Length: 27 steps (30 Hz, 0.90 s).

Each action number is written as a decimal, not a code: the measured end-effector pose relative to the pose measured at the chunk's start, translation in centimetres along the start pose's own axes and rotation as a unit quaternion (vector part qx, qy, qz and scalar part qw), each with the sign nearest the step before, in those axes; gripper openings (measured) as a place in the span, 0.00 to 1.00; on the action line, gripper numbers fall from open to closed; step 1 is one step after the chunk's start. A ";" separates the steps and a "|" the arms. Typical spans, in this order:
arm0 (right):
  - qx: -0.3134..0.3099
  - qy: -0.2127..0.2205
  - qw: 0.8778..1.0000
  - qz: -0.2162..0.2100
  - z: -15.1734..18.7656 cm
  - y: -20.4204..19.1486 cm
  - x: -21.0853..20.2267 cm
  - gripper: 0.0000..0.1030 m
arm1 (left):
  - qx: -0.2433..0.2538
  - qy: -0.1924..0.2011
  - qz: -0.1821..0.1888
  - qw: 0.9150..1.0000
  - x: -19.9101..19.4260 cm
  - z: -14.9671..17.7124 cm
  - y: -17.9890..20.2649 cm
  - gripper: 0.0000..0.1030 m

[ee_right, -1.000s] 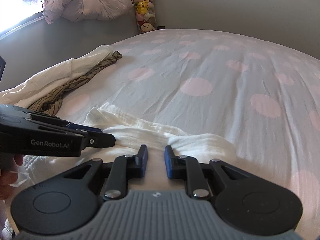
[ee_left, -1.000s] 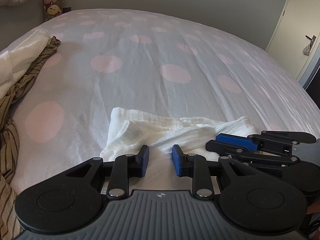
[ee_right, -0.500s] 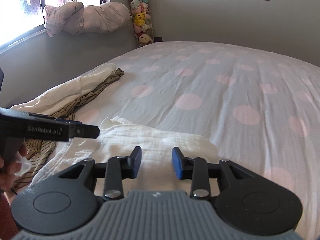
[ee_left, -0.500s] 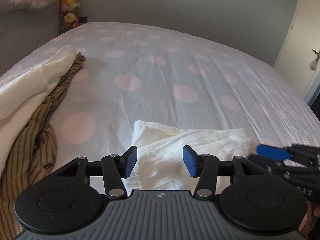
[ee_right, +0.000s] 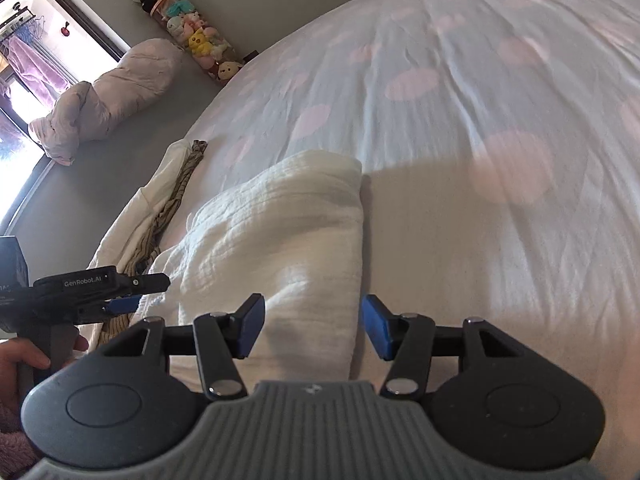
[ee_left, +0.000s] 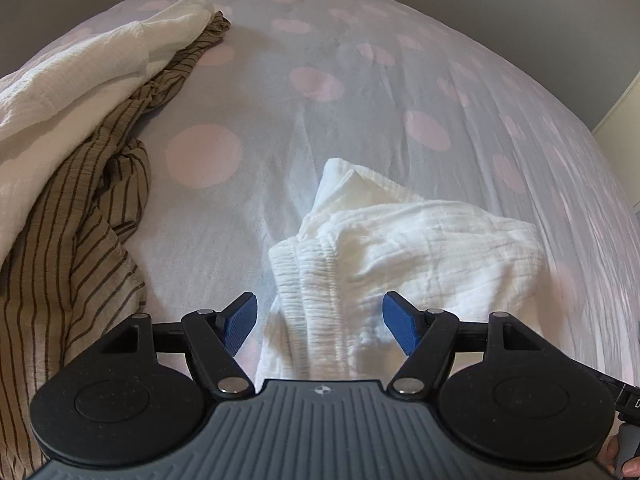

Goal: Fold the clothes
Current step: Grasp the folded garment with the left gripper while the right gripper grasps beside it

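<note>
A folded white crinkled garment lies on the bed, its gathered waistband toward me. My left gripper hovers over that waistband edge, its jaws opening wide; cloth lies below the gap but the blue pads do not press it. In the right wrist view the same white garment lies folded, and my right gripper is above its near edge with jaws opening, pads clear of the cloth. The left gripper shows side-on at the left, held by a hand.
A striped brown garment and a cream-white one lie heaped at the left of the bed. The sheet is pale with pink dots. A rolled duvet and a tube of plush toys stand by the wall.
Both grippers went from nearly shut to wide apart, letting go of the white garment and drawing back. The right view has rolled, and the garment now lies folded flat.
</note>
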State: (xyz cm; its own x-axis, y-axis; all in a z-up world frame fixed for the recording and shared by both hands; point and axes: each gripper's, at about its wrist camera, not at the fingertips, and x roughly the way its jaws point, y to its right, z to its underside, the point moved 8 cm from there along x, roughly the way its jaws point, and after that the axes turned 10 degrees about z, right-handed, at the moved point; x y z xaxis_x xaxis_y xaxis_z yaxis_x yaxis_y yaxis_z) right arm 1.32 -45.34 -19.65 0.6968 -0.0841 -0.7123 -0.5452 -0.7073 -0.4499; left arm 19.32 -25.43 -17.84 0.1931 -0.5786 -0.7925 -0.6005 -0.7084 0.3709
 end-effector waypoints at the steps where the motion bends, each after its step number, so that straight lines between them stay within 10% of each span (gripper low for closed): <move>1: 0.002 -0.004 1.000 -0.003 0.1 -0.1 0.4 0.56 | 0.003 -0.004 -0.005 1.000 0.3 0.2 -0.1 0.66; 12: 0.004 -0.028 1.000 0.006 0.5 -0.3 4.0 0.56 | -0.030 -0.022 0.006 0.999 2.9 0.9 -1.5 0.66; 18: -0.005 -0.030 0.999 0.015 -0.3 -1.6 5.6 0.56 | -0.032 -0.006 0.041 0.999 3.3 0.4 -1.1 0.42; 27: -0.021 -0.024 0.999 0.036 -1.0 -3.2 5.3 0.23 | -0.020 0.016 0.065 0.998 2.7 -0.2 -0.7 0.22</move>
State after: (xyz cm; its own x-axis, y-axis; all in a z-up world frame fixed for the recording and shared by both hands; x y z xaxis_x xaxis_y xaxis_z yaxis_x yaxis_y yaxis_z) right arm 7.27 -44.19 -21.47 0.6331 -0.1035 -0.7672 -0.5726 -0.7295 -0.3741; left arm 20.43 -26.63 -20.14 0.1398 -0.6789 -0.7208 -0.5905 -0.6414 0.4897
